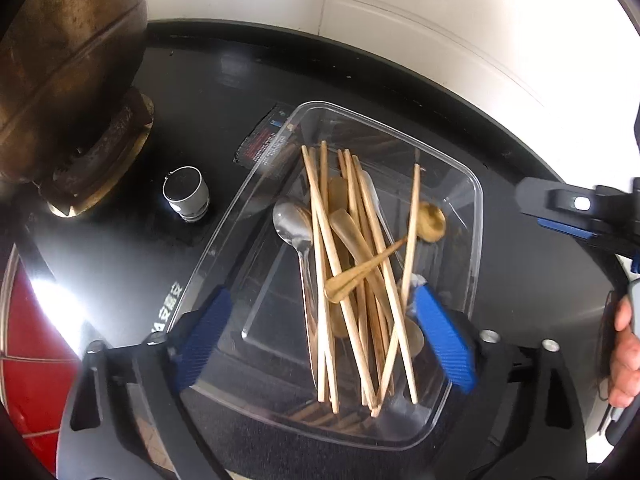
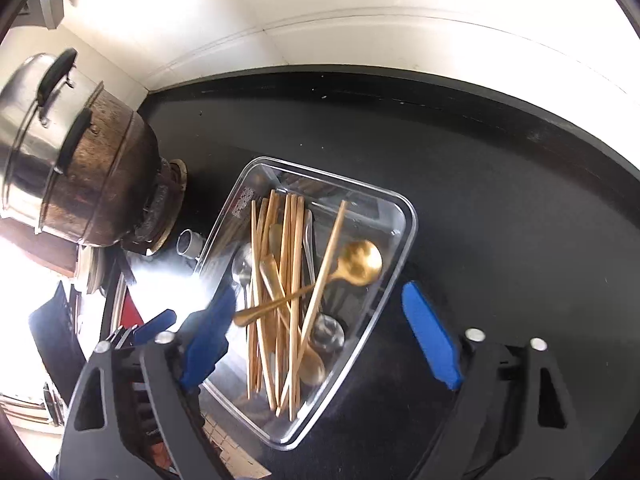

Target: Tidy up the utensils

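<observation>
On the black worktop [image 2: 500, 184], near its back edge by the white tiled wall [image 1: 400, 20], sits a clear plastic tray [image 1: 478, 200] holding the utensils: a loose bundle of pale wooden chopsticks [image 1: 332, 264] lying mostly lengthwise, one of them crossing slantwise over the rest, a silver spoon [image 1: 292, 224] along the tray's left side, and a gold spoon [image 2: 358, 262] lying crosswise with its bowl toward the right wall and its handle over the chopsticks. Further spoon bowls show dimly under the sticks at the near end. The left gripper [image 1: 320, 344] hangs over the tray's near end with its blue jaws wide apart and nothing clamped between them. The right gripper [image 2: 320, 340] is above the tray's near right corner, jaws likewise spread and empty; a hand [image 1: 624, 360] shows at the right edge of the left wrist view. Just left of the tray stands a small grey knob [image 1: 186, 194], and beyond it a browned metal pot [image 2: 96, 184] on a burner ring [image 2: 160, 216] with a steel lid.
</observation>
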{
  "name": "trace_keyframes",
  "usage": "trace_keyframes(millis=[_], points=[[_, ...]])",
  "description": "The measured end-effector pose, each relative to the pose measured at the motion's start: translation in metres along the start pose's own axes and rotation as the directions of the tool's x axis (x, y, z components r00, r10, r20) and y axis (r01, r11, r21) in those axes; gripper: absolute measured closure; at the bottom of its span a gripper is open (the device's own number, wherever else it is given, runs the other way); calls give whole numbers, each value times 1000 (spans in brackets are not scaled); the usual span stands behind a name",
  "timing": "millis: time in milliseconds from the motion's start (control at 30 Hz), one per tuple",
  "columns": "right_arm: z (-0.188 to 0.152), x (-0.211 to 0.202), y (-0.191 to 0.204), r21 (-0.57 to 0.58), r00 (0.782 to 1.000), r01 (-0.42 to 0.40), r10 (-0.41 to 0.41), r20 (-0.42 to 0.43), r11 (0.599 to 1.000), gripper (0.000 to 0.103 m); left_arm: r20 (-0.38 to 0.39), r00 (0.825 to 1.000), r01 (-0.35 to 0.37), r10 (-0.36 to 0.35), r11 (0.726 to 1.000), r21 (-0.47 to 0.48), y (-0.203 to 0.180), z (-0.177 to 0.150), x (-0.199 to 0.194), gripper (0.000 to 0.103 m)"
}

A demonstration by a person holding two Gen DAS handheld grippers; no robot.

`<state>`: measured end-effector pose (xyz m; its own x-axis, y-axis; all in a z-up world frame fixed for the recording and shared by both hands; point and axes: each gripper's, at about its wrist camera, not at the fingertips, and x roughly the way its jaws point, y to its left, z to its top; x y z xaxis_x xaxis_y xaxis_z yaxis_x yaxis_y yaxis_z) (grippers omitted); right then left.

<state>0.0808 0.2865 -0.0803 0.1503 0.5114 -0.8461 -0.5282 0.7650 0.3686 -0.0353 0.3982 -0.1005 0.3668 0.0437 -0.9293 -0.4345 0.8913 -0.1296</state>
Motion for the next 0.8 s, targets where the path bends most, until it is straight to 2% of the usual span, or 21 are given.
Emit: trace_keyframes(millis=[167, 300, 400, 467, 533, 633, 700, 800], points=[[-27, -30, -18, 24, 999, -28, 27, 29, 999, 7, 7, 1000, 20, -20, 997, 74, -26, -10, -12, 7], [-51, -61, -41, 28, 999, 4, -5, 45, 1000, 7, 15, 999, 49, -52, 989, 137, -59, -18, -26, 7], [-73, -90, -68, 48, 995, 58, -61, 73, 997, 7, 17, 999, 39, -43, 981, 189, -90, -22, -33, 7], [-91, -113, -93, 91, 990, 102, -110, 90, 991, 7, -33, 997, 71, -65, 973, 220, -119, -26, -34, 7], [-108, -136, -120, 142, 983, 141, -155, 98, 980, 7, -35, 996, 93, -87, 965, 247, -146, -30, -36, 7], [-134, -169, -160, 208, 970, 201, -224, 95, 957, 7, -13, 998, 60, -59, 961, 271, -184, -37, -43, 7], [-150, -188, -183, 240, 956, 251, -279, 87, 938, 7, -58, 993, 119, -106, 952, 281, -209, -42, -46, 7], [-178, -217, -215, 283, 951, 267, -299, 77, 921, 7, -63, 994, 105, -90, 941, 321, -242, -55, -56, 7]])
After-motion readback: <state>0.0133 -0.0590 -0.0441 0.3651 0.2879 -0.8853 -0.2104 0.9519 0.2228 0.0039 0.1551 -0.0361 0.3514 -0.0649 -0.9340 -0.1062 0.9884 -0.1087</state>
